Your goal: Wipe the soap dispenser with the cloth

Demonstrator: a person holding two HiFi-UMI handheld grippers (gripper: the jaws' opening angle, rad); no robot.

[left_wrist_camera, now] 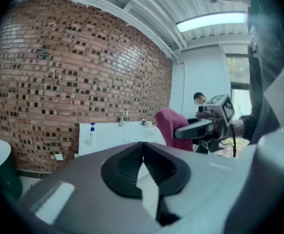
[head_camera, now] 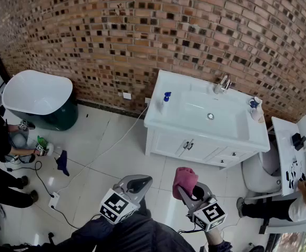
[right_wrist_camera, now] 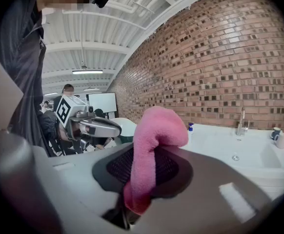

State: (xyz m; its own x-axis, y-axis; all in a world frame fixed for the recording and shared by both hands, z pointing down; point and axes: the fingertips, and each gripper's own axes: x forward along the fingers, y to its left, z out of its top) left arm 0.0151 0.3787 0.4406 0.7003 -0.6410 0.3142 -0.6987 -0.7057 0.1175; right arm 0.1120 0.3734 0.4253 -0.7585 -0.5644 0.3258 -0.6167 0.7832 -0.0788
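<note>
Cloth sits clamped between the right gripper's jaws. The left gripper's jaws are pressed together, empty. The soap dispenser stands well apart.

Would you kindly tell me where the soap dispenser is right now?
In the head view, the soap dispenser stands at the left end of the vanity top, just left of the basin.

Bathroom setting: freestanding bathtub, white vanity basin with tap, toilet, tiled floor, brick wall.
</note>
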